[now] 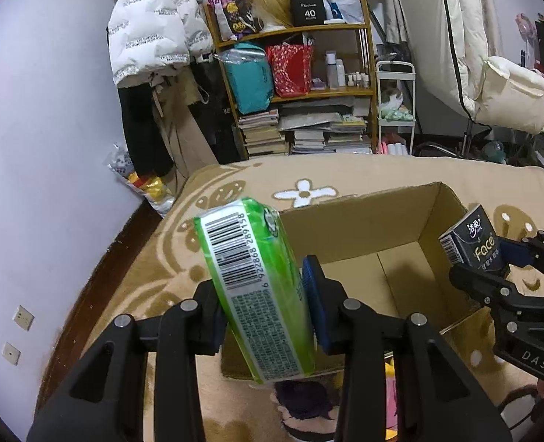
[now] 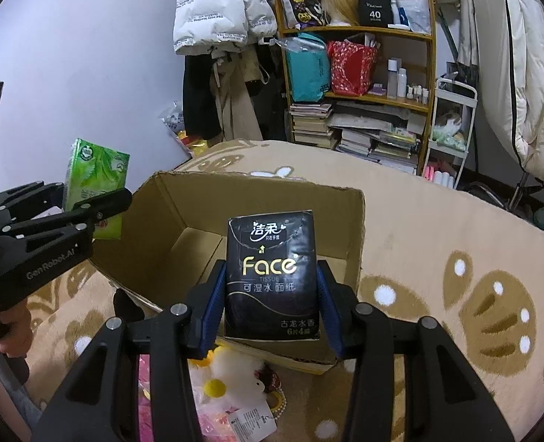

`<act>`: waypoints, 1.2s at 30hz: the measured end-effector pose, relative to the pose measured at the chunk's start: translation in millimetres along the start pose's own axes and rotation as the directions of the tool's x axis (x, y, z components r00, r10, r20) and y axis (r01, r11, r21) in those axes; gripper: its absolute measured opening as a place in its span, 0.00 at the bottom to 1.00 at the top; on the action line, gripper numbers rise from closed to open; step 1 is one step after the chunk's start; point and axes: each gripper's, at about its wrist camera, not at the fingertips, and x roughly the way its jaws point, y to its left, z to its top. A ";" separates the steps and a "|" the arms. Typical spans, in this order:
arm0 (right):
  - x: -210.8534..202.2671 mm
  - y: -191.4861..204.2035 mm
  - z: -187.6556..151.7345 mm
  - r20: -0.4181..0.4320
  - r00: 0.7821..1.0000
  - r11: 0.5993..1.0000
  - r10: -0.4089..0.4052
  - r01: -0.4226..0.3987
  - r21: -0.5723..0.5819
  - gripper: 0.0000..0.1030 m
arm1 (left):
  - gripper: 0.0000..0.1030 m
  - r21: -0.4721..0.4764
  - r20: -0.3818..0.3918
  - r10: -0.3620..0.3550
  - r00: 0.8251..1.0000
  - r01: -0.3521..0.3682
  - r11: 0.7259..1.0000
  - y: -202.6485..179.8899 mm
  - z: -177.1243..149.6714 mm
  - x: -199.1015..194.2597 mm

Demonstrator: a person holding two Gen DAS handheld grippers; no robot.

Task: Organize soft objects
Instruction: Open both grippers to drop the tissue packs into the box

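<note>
My left gripper (image 1: 262,287) is shut on a green tissue pack (image 1: 251,283), held tilted above the near left corner of an open cardboard box (image 1: 360,217). The pack also shows in the right wrist view (image 2: 95,180). My right gripper (image 2: 270,294) is shut on a black "Face" tissue pack (image 2: 272,276), held upright above the box's near edge (image 2: 257,184). In the left wrist view the black pack (image 1: 472,243) hangs over the box's right side. The box looks empty inside.
The box sits on a tan bed cover with white flowers (image 1: 305,191). Soft toys and pink items (image 2: 228,375) lie in front of the box. A wooden shelf with books and bags (image 1: 301,84) stands behind, with hanging coats (image 1: 150,37) to its left.
</note>
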 end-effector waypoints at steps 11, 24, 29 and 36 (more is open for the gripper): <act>8.3 -4.3 -2.3 -0.026 1.000 1.000 -0.005 0.006 0.016 0.53 | 0.68 0.023 -0.010 0.045 0.999 -0.045 0.999 -6.8 -6.2 11.6; -13.7 -2.4 1.7 0.013 1.000 0.999 0.010 -0.011 0.048 1.00 | 0.91 -0.014 -0.057 0.063 0.996 -0.063 0.998 14.5 -13.3 -5.1; -29.7 -3.1 1.6 0.013 1.000 0.998 0.011 -0.012 0.065 1.00 | 0.95 -0.013 -0.057 0.083 0.995 -0.084 0.996 20.0 -19.8 -26.9; -59.9 6.2 -5.8 0.023 1.000 0.999 0.016 -0.017 0.041 1.00 | 0.95 -0.056 -0.065 0.084 0.994 -0.087 0.995 26.4 -30.8 -63.4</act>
